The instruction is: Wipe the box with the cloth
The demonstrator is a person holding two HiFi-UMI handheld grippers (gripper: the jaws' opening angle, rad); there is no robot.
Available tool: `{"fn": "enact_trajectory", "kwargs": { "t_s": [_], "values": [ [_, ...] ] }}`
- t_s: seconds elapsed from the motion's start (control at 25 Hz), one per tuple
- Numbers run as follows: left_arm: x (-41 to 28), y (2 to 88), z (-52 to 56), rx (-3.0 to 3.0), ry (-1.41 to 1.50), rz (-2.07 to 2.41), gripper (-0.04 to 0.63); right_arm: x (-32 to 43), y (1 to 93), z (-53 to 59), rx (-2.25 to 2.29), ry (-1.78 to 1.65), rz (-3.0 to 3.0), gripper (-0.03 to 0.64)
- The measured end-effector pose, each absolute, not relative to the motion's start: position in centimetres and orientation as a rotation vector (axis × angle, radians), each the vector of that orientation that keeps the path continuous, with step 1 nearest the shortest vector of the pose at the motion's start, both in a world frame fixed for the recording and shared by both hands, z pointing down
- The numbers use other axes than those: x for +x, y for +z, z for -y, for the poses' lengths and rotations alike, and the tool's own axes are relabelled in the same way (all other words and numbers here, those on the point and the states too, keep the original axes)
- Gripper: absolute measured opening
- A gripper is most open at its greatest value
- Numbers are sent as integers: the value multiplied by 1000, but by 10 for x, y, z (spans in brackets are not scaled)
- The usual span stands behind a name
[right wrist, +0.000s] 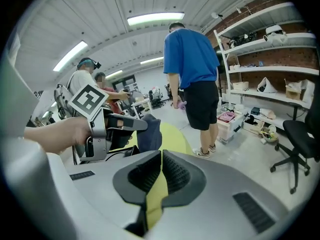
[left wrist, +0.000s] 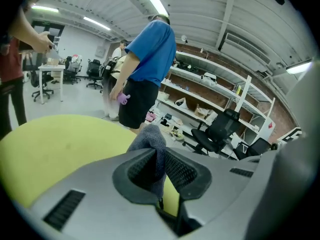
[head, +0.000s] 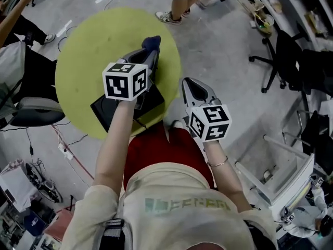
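Your left gripper is clamped on the dark cloth, up over the round yellow-green table, with the black box sitting under your wrist. Looks like the bring-it-to-the-box bit, no contact I can see. The right gripper is closed on nothing, off beside the table. Next I'd lower the cloth onto the box top, and maybe brace the box.

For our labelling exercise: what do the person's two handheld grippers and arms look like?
The left gripper and right gripper are grey moulded shells with dark ribbed pads, each carrying a white cube bearing black square markers. The person wears a beige short-sleeved shirt and a thin bracelet on the right wrist.
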State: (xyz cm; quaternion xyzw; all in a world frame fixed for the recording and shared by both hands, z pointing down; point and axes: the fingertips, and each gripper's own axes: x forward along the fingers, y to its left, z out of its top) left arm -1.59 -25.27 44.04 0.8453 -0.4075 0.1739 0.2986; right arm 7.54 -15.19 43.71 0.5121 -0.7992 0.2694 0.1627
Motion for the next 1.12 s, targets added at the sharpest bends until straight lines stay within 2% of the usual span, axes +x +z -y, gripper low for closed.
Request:
{"fn": "enact_trajectory", "kwargs": {
  "t_s": [1.12],
  "values": [
    [33,465,117,2142,484,1126,60,108,449,60,1267,764,2353,38]
  ]
}}
